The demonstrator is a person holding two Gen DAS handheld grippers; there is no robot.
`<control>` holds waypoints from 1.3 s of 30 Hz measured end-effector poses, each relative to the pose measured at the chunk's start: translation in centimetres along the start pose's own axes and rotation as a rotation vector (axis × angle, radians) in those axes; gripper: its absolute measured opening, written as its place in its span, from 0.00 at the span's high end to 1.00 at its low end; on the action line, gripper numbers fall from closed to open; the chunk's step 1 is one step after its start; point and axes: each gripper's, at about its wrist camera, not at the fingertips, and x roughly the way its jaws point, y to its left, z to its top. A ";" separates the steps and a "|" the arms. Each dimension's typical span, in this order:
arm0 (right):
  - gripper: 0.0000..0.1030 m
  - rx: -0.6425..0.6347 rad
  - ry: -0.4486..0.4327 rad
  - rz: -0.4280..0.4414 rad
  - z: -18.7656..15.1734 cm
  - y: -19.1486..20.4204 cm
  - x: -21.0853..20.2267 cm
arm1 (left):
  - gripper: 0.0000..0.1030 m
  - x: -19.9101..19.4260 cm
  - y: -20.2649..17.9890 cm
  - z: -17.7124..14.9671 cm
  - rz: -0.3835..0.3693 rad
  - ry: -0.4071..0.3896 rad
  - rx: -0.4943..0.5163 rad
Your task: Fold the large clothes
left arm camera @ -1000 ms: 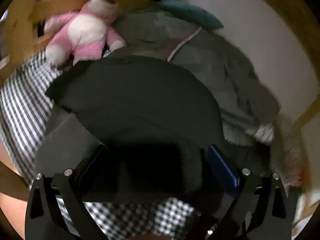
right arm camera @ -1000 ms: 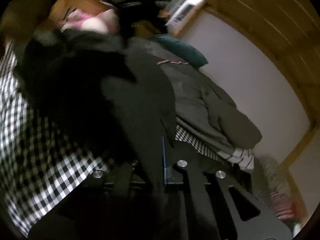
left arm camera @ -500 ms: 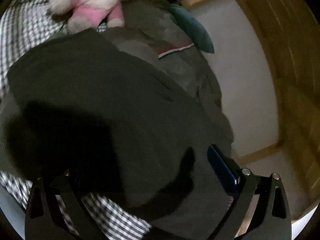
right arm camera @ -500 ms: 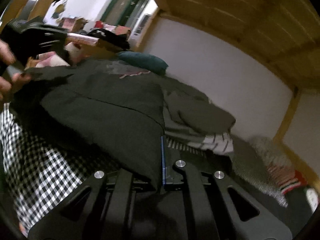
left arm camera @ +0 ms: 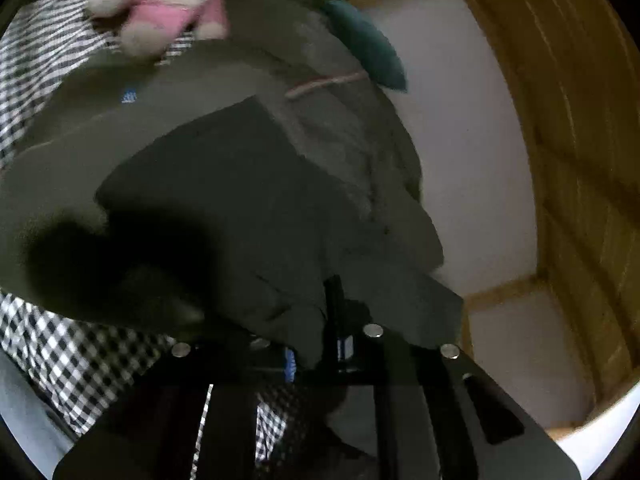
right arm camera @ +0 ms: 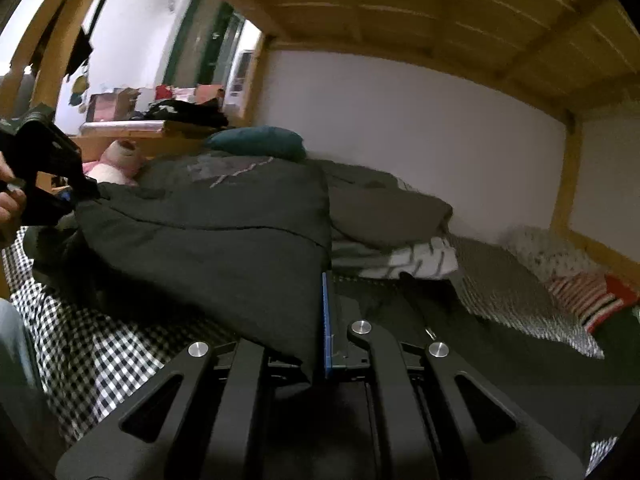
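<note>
Dark garment [right arm camera: 224, 256] lies spread over the checked bed [right arm camera: 104, 360], lifted at two edges. Left tongs [left arm camera: 320, 344] are clamped on one corner; right tongs [right arm camera: 320, 320] are fully closed on another. Fabric appears soft, limp and fairly bulky; it should sag between grips. Hold at hems or corners, not mid-panel.

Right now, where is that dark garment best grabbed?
Probably at its thin outer edges, coming from opposite sides. The dark garment is pinched that way by the left gripper and right gripper, so it stretches flat above the checked sheet.
</note>
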 end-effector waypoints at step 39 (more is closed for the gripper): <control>0.92 1.008 0.655 0.538 -7.9 -21.5 2.1 | 0.94 11.4 -15.9 -38.0 0.174 -0.031 1.548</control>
